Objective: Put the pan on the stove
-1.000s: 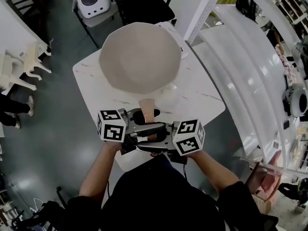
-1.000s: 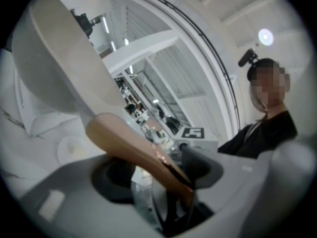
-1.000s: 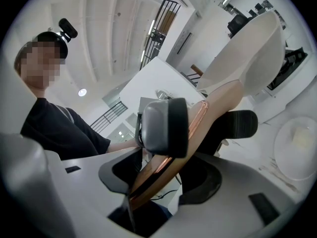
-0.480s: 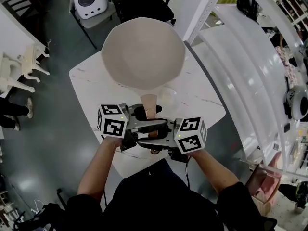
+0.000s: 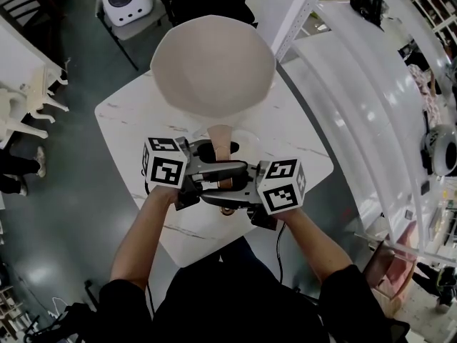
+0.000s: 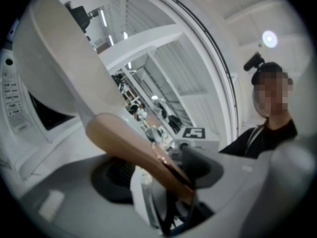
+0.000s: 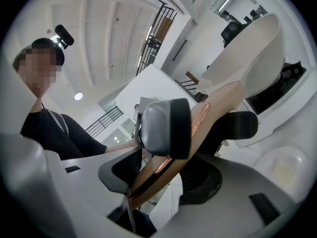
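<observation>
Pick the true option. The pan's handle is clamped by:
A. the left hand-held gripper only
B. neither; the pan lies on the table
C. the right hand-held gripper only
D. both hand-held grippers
D: the left hand-held gripper and the right hand-held gripper each have their jaws pressed on the handle, carrying the pan between them.

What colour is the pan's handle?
Tan, wood-like handle, clearest in the right gripper view.
</observation>
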{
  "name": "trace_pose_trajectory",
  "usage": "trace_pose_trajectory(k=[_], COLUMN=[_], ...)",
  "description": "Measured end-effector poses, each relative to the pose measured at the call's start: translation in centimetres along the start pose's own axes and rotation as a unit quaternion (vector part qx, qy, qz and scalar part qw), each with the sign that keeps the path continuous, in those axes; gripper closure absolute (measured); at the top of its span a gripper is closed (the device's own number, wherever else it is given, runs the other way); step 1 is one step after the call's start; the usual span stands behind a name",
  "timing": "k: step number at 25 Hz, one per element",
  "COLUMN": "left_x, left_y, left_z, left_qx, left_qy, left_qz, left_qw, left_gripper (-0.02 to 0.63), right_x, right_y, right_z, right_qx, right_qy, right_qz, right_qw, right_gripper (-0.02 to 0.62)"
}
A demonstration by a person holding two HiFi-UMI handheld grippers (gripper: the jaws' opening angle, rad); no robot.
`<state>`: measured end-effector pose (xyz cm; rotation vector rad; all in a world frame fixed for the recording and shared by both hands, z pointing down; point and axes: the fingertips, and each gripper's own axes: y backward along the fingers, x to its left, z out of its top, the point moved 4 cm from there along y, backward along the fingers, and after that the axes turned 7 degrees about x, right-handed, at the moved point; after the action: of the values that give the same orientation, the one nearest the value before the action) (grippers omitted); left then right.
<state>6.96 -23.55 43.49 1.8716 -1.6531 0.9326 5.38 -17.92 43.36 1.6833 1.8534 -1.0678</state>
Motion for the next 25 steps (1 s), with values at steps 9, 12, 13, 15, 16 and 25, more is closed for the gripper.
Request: trace_pose_trajectory(k=[9, 12, 13, 15, 16, 25], left_x=[2.6, 3.4, 3.7, 4.1, 4.3, 5.4], left_y=[-0.6, -0.8, -0.8, -1.0, -1.1, -1.5], left_z=[2.0, 2.5, 2.7, 2.8, 2.8, 2.2], left_qx=[0.0, -0.001, -0.002, -0.002, -0.001, 0.012], left_qy=[0.01, 0.017, 0.021, 0.026, 0.028, 0.023], left_qz=[-0.004, -0.008, -0.01, -0.013, -0.013, -0.01], left_qw=[0.9999, 0.9998, 0.9997, 0.9996, 0.9995, 0.9996], left_gripper=[0.314, 0.316, 0.314, 0.314, 0.314, 0.314], right_x=[-2.6, -3.4, -3.7, -4.1, -4.3, -5.3], right_y=[0.9, 1.2, 1.3, 1.4, 1.4, 1.3], right_z=[1.8, 2.3, 2.5, 2.6, 2.5, 2.0], right_qx=[-0.006, -0.01, -0.012, -0.015, -0.015, -0.017], right_qy=[-0.009, -0.015, -0.018, -0.023, -0.025, -0.029], right_qz=[-0.001, -0.001, -0.001, -0.002, -0.002, -0.011], right_qw=[1.0, 1.0, 1.0, 1.0, 1.0, 0.999], right_gripper=[0.39, 0.39, 0.388, 0.387, 0.388, 0.388])
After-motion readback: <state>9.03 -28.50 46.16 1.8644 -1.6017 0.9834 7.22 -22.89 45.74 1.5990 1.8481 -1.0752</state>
